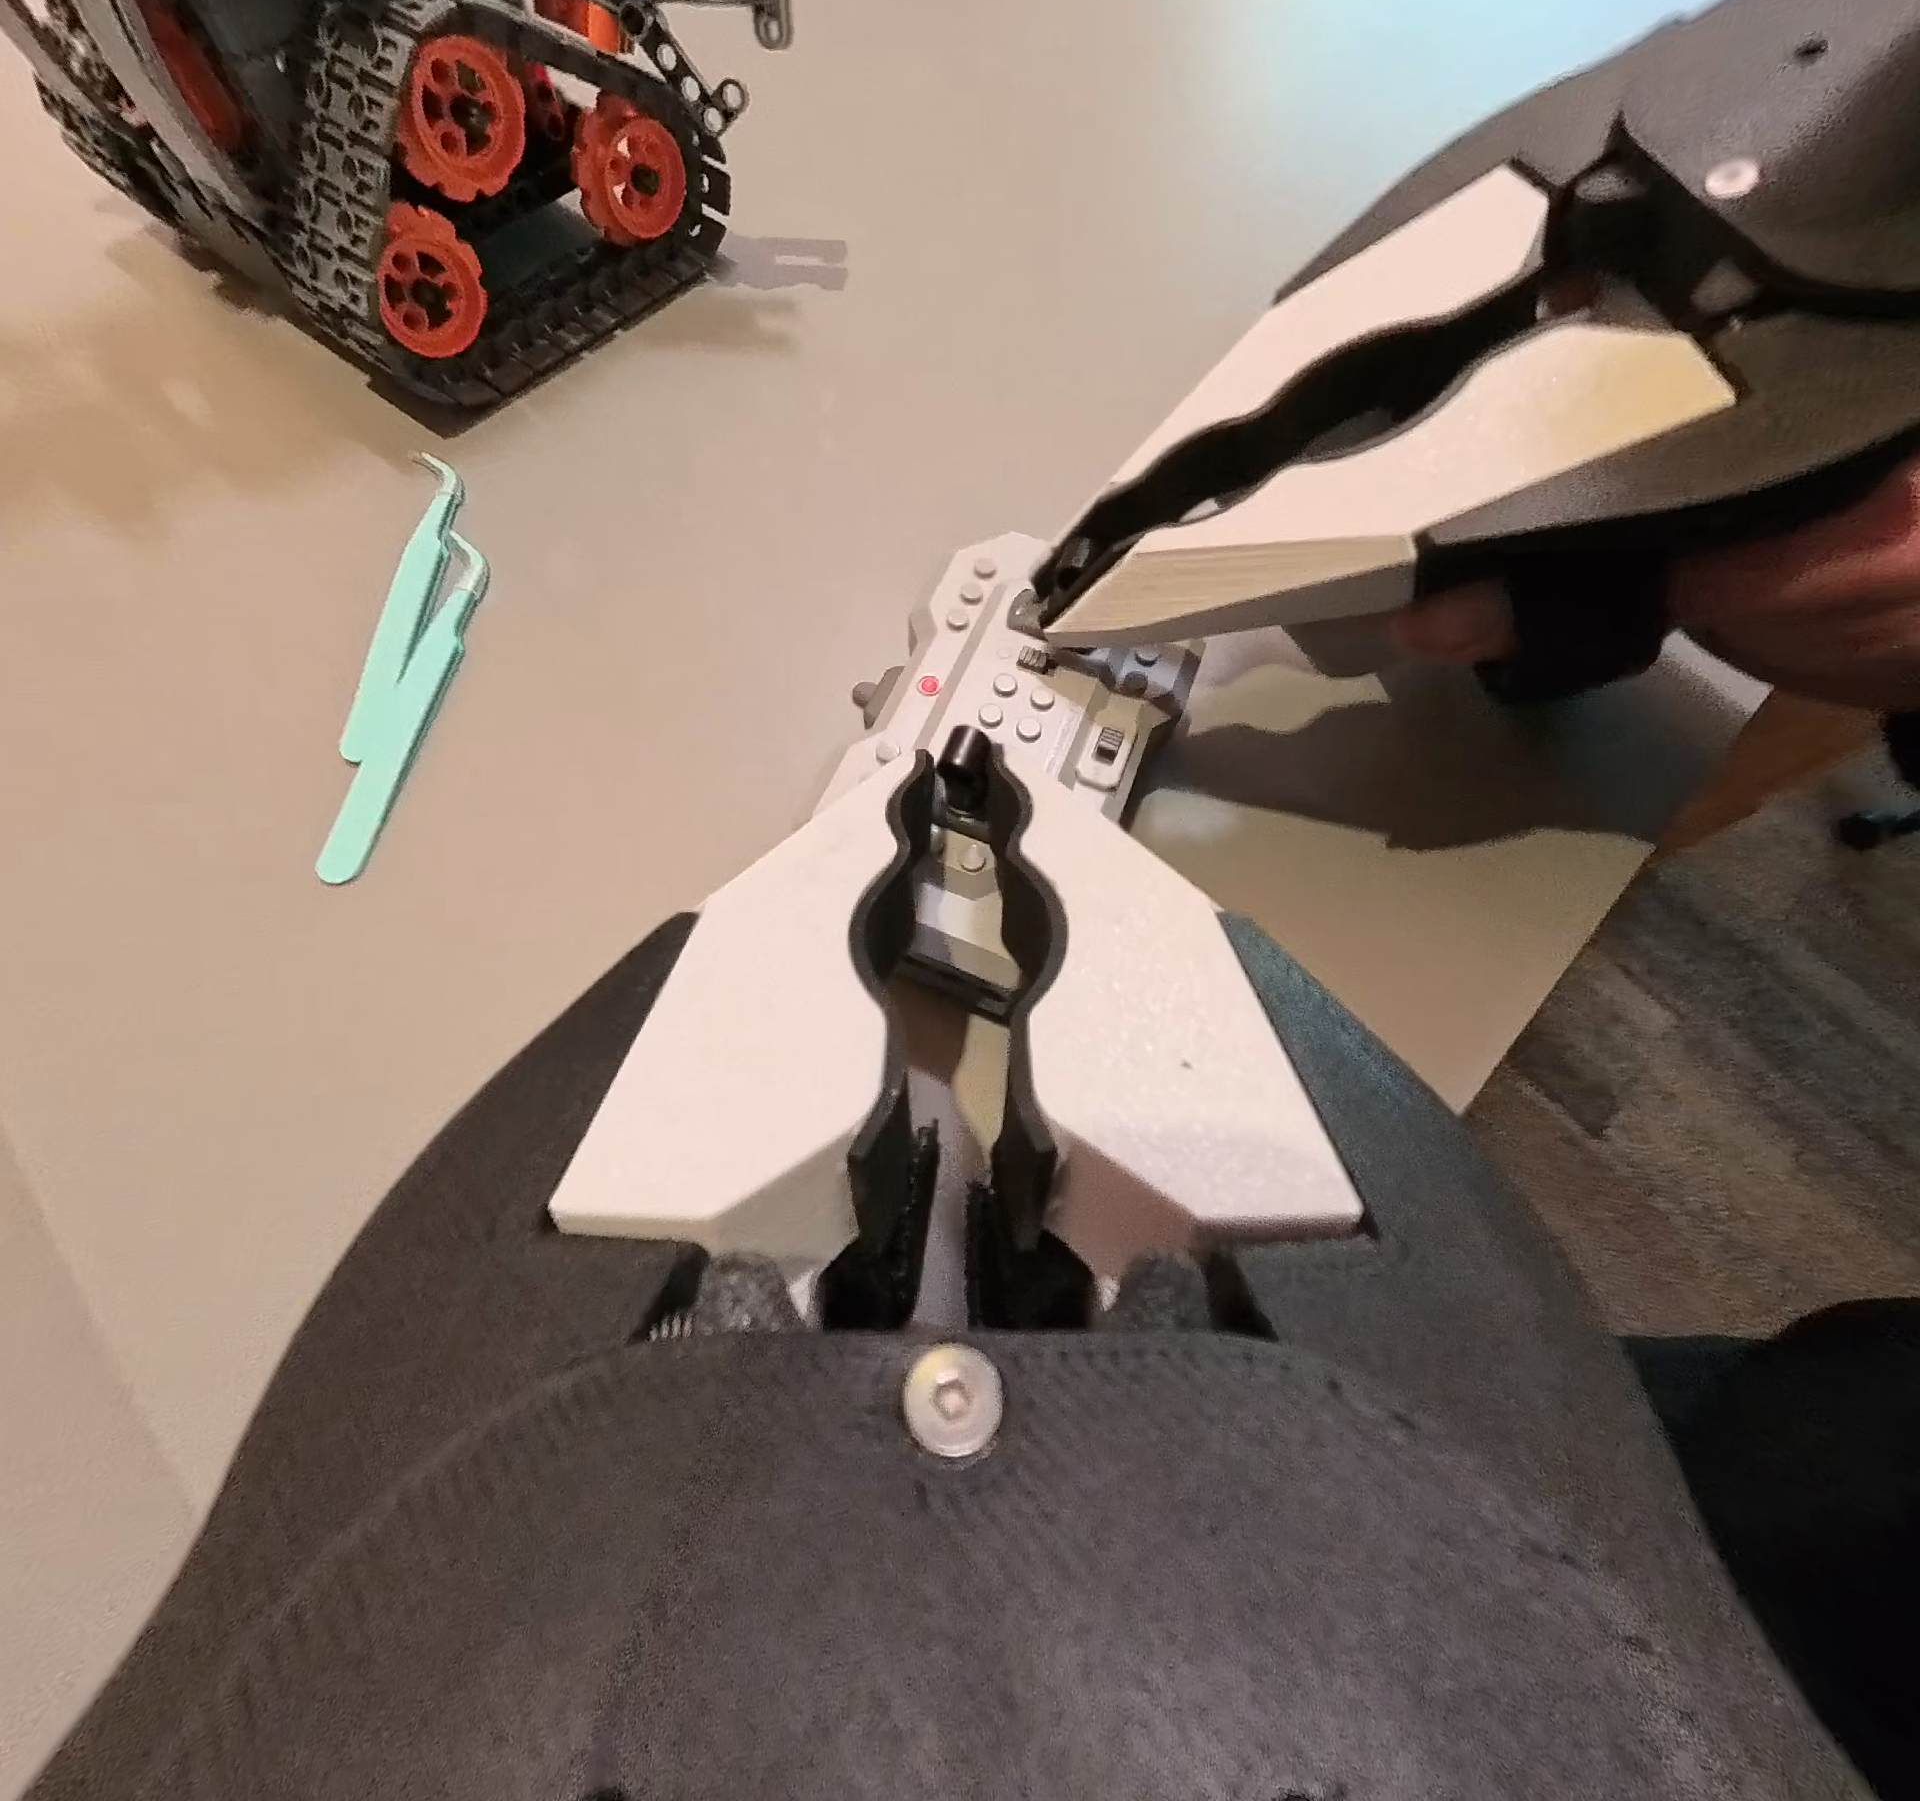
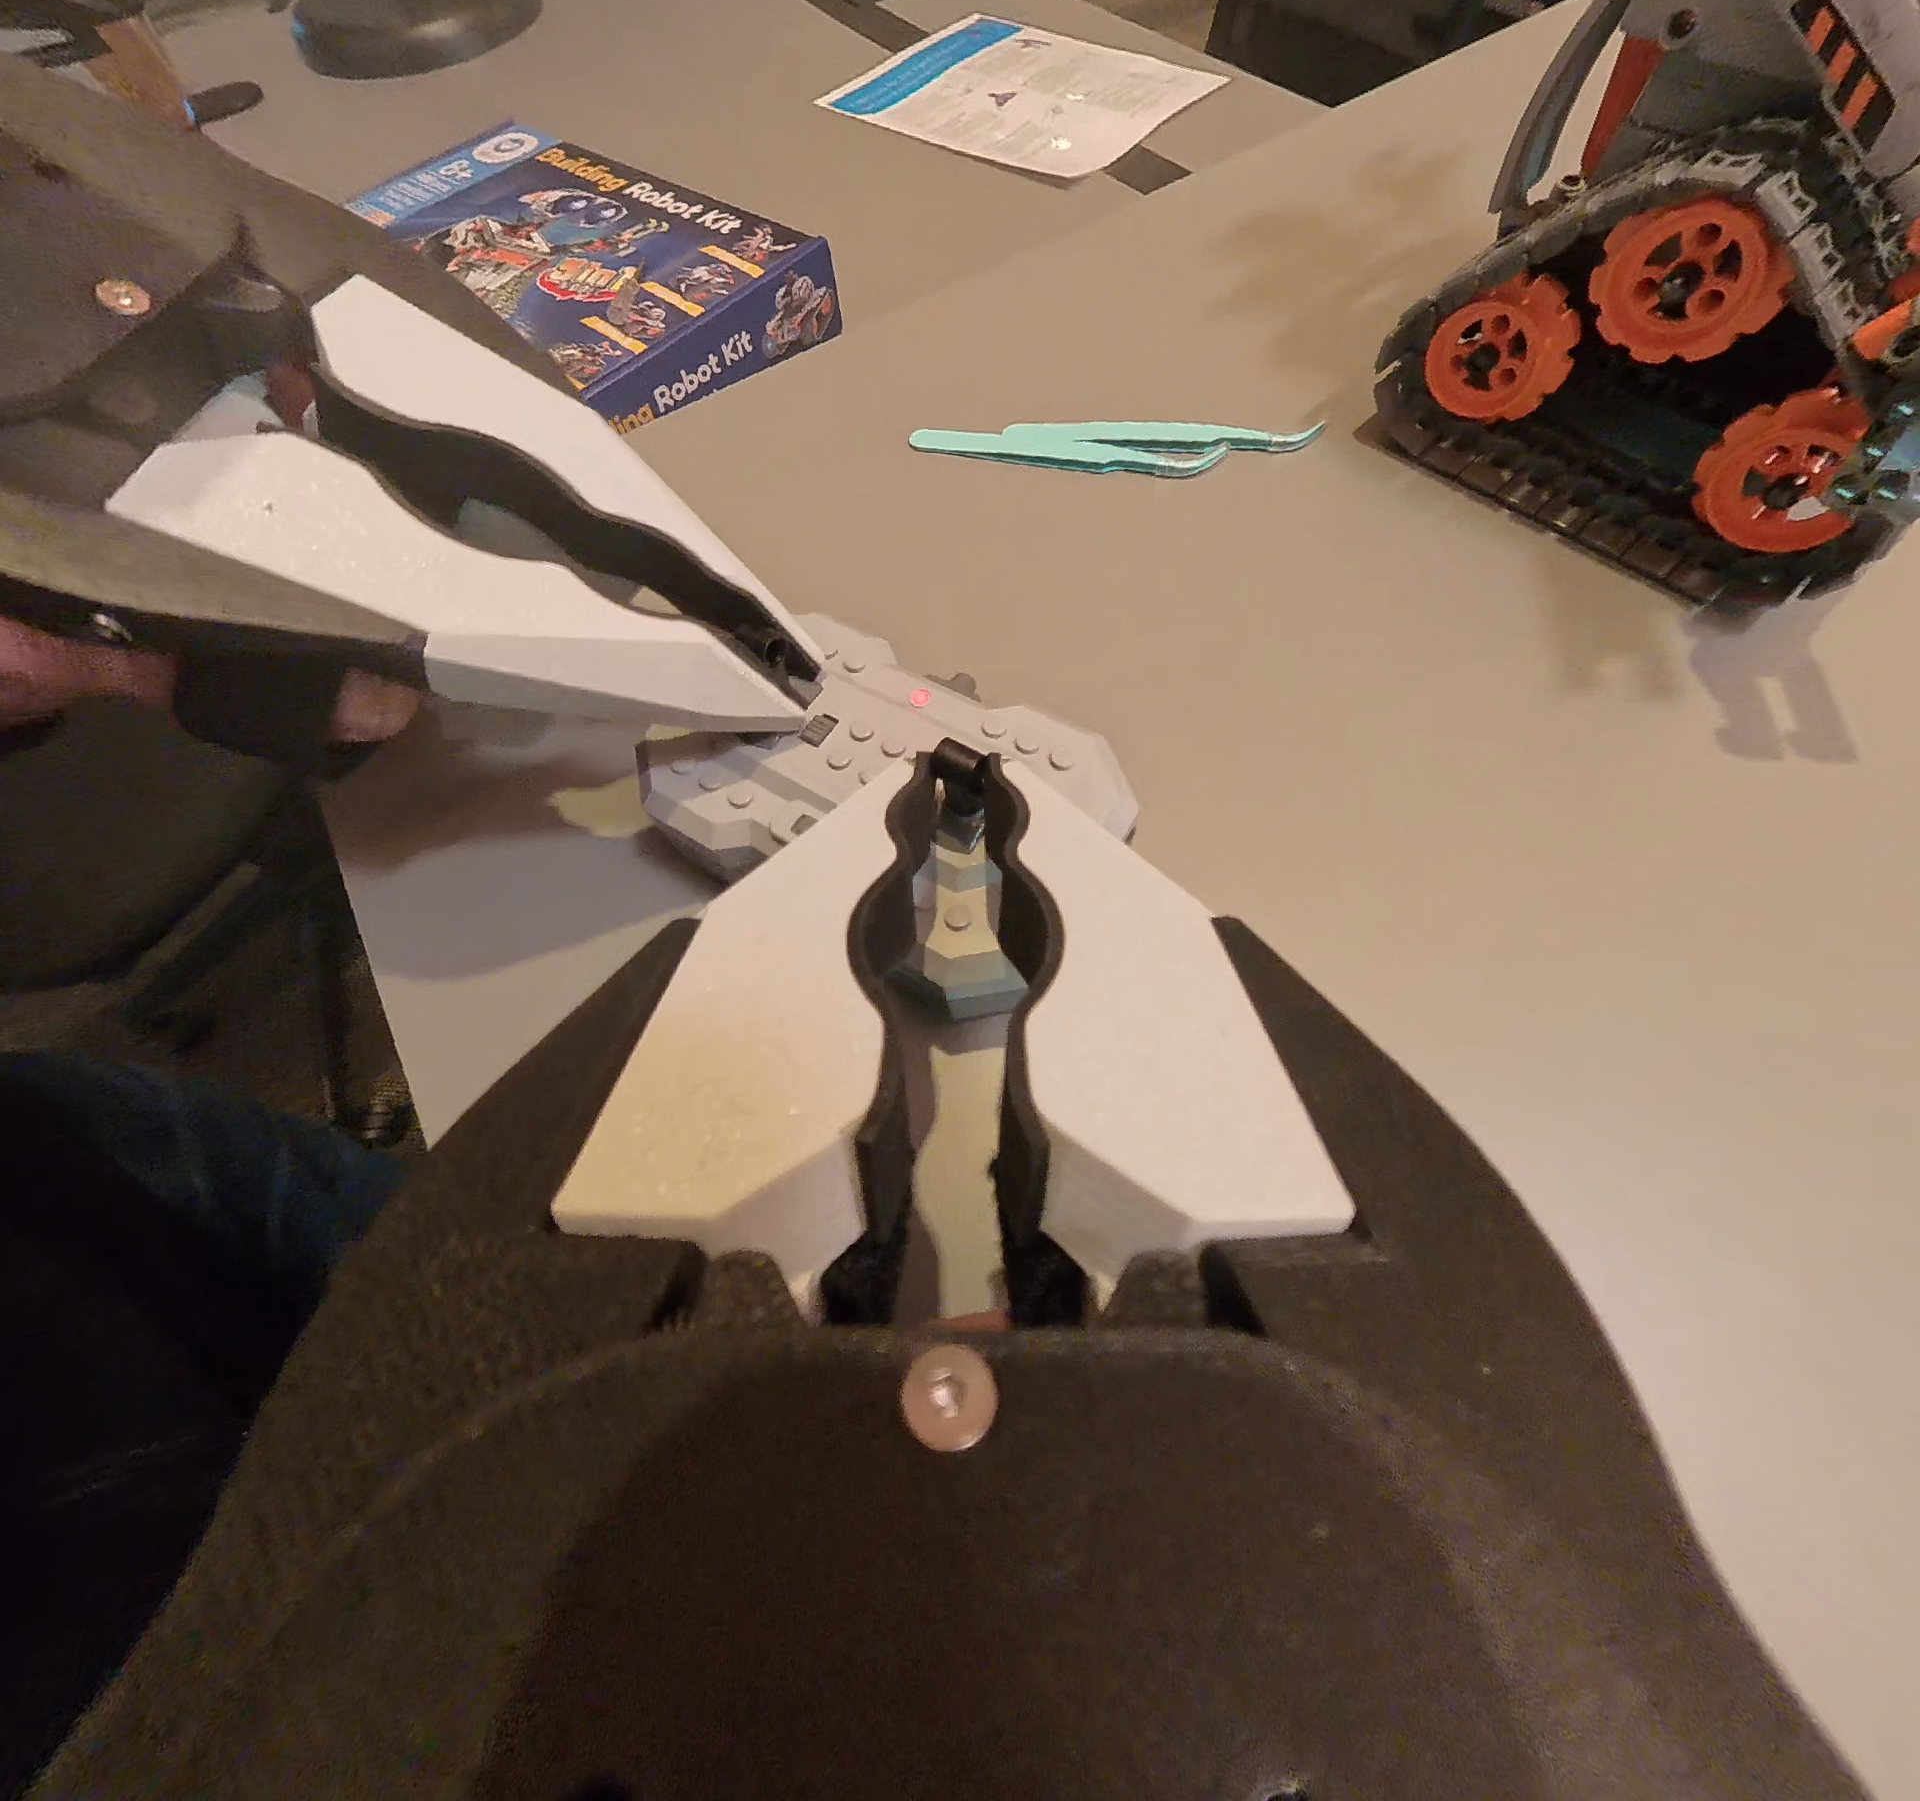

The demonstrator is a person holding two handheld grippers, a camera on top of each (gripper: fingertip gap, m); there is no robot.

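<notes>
A grey studded remote controller (image 1: 1023,712) with a lit red light lies on the beige table near its edge; it also shows in the right wrist view (image 2: 727,801). My left gripper (image 1: 961,775) is shut on a short black joystick (image 1: 961,749) on the controller's near end. My right gripper (image 2: 956,780) is shut on the other black joystick (image 2: 956,764). In the left wrist view the right gripper (image 1: 1049,588) comes in from the upper right, held by a gloved hand. In the right wrist view the left gripper (image 2: 795,676) comes in from the upper left.
A tracked brick-built robot model (image 1: 416,141) with orange wheels stands farther back on the table (image 2: 1683,349). Two teal tweezers (image 1: 405,671) lie between it and the controller (image 2: 1112,447). A blue kit box (image 2: 623,286), a printed sheet (image 2: 1023,94) and a dark round base (image 2: 416,16) sit beyond. The table edge (image 1: 1558,972) is close by. The tips of both grippers are at nearly the same place.
</notes>
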